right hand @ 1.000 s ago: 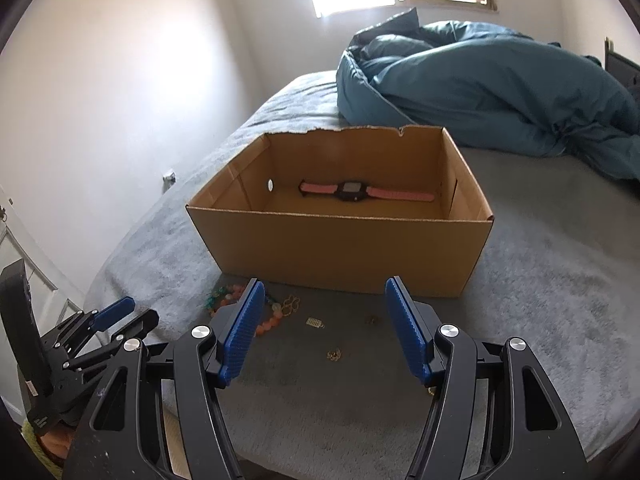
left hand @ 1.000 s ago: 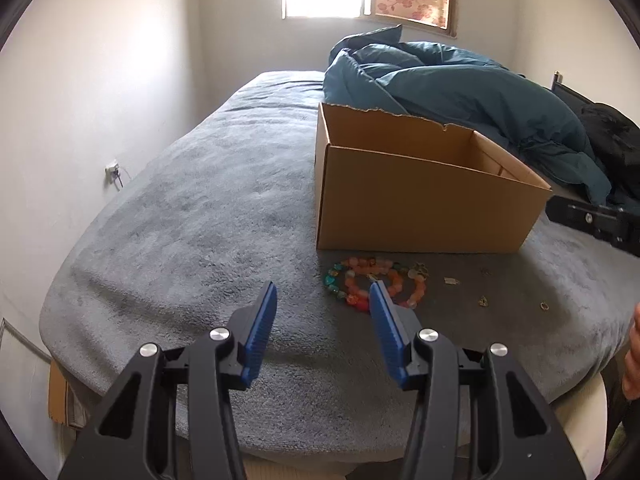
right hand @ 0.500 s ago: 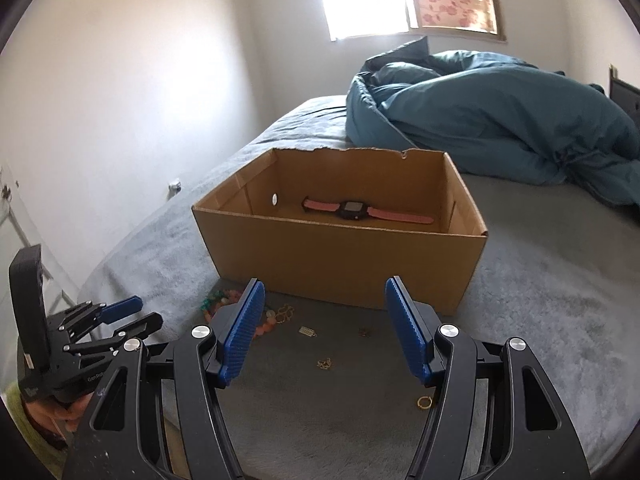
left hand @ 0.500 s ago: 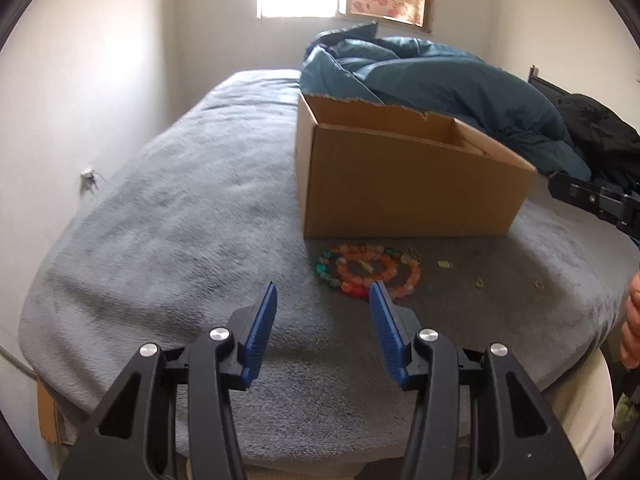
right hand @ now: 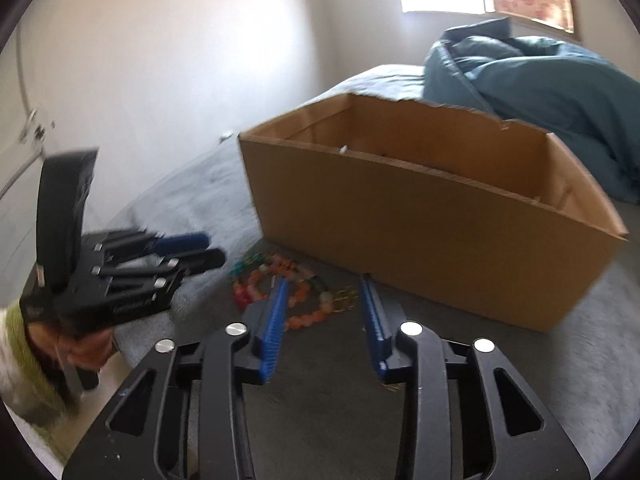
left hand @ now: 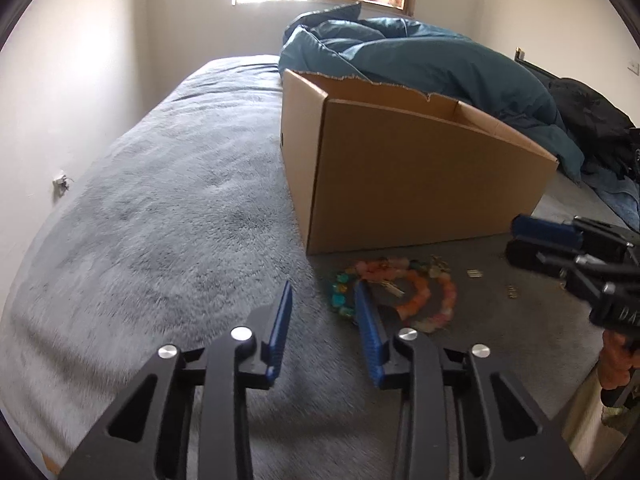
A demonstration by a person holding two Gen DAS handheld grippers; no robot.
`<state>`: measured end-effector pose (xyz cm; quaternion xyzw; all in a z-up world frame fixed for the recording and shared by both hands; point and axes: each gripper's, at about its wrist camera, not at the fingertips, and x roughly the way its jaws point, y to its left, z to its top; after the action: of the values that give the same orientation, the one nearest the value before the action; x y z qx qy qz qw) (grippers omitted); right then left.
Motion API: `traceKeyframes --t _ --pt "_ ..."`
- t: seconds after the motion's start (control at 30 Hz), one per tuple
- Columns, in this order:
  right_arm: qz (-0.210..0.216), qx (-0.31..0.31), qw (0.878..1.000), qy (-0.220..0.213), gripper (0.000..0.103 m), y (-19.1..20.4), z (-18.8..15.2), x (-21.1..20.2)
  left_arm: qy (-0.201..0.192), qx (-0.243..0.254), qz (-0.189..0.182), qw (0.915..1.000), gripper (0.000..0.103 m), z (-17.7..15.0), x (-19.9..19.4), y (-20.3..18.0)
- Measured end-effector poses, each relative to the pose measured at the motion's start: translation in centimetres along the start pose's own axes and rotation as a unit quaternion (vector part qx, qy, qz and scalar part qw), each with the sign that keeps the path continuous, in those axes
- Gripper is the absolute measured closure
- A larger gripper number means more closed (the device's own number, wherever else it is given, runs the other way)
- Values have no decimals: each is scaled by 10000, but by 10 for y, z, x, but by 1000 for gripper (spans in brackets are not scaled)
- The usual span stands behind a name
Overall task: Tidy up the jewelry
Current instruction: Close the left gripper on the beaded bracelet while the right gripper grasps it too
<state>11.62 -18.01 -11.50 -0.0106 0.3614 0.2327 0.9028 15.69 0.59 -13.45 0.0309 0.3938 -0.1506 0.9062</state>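
Both blue-padded grippers, left gripper (left hand: 322, 300) and right gripper (right hand: 324, 296), have just narrowed, still parted with nothing between them. Ahead, the orange-and-teal beaded bracelets (left hand: 394, 294) lie tangled before the brown cardboard box (left hand: 420, 176); pinching one strand could drag the rest.

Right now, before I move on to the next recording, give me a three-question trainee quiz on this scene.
1. True or false: the beaded bracelets lie inside the cardboard box.
2. What is gripped between the fingers of the left gripper? A) a bracelet B) nothing C) a ring
3. Fill in: the teal duvet is piled ___ the box.

Key:
1. False; they lie on the grey blanket in front of the box.
2. B; its jaws have just been closing, empty.
3. behind
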Motion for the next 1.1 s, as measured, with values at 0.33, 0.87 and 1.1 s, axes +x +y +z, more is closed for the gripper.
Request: traceKeyframes --t 0.33,0.87,1.1 --pt "250 -180 9978 581 82 4 -5 42 162 370 -311 9987 78 0 25 3" --pt "373 184 9943 982 82 -10 -8 60 475 271 -810 9952 78 1 41 11" --pt "379 283 9938 1009 95 -15 0 70 543 526 -752 9943 92 7 49 4"
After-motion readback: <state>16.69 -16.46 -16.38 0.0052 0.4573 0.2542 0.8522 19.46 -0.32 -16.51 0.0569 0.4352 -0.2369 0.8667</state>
